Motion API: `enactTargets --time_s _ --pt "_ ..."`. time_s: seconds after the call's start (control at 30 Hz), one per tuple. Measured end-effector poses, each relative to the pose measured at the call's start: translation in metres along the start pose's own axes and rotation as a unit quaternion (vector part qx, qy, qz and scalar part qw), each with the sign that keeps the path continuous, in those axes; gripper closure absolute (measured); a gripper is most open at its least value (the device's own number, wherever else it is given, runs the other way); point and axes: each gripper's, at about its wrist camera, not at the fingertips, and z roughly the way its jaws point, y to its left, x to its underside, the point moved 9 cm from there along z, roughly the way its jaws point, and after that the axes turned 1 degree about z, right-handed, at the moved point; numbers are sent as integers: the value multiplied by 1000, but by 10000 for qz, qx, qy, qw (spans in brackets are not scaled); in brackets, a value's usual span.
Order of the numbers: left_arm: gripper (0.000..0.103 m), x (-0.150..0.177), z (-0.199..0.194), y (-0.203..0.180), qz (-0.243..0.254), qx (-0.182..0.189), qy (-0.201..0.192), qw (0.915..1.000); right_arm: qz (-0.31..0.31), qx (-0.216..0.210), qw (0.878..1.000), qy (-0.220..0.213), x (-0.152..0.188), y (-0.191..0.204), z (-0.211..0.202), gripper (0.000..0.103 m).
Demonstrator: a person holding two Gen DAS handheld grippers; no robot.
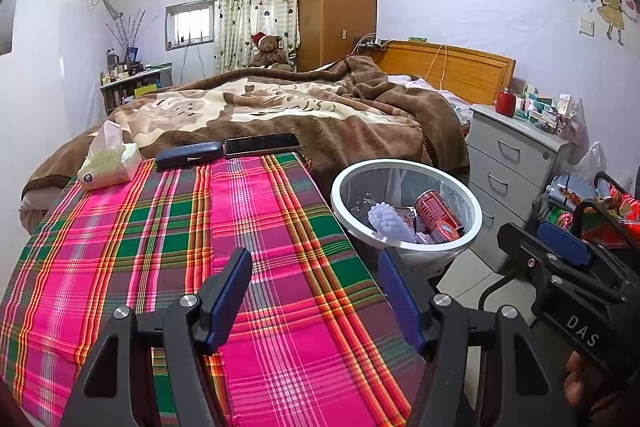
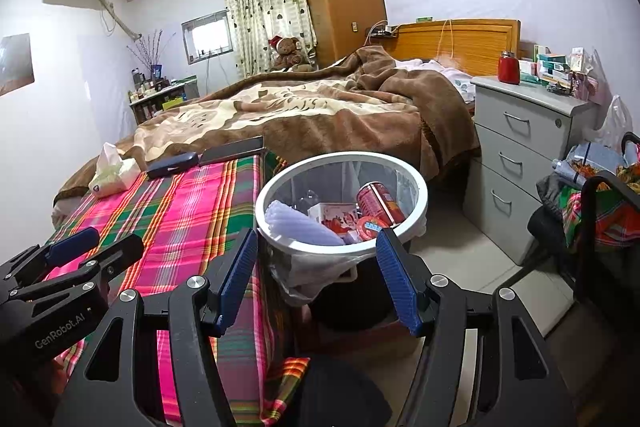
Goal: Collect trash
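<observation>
Presently both claws stand released with nothing between the pads. The left gripper (image 1: 316, 291) hangs over the plaid cloth (image 1: 260, 227) at the bottom of its frame; the right gripper (image 2: 316, 279) sits at lower centre of its view, just short of the bin (image 2: 416, 179).

The bin, white-rimmed with a clear liner, stands beside the cloth's right edge and already holds a red can (image 2: 378, 203), a white ribbed piece (image 2: 300, 227) and some red-and-white packaging.

On the cloth only a tissue pack (image 1: 106, 163), a dark case (image 1: 188, 155) and a phone (image 1: 262, 143) remain, at the upper left of the plaid. These read as belongings, not trash.

Judgement: collection looks largely complete. If anything is still to be picked up, confirm it is waste first, approach low, close squarely across its narrow side, and let go only once above the bin's rim, keeping the liner clear of the pads.
</observation>
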Motion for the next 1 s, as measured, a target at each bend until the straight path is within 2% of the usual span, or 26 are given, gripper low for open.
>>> enactTargets --time_s 1.0 --pt "37 1 -6 1 -25 34 -5 10000 0 -13 10000 7 2 2 -1 40"
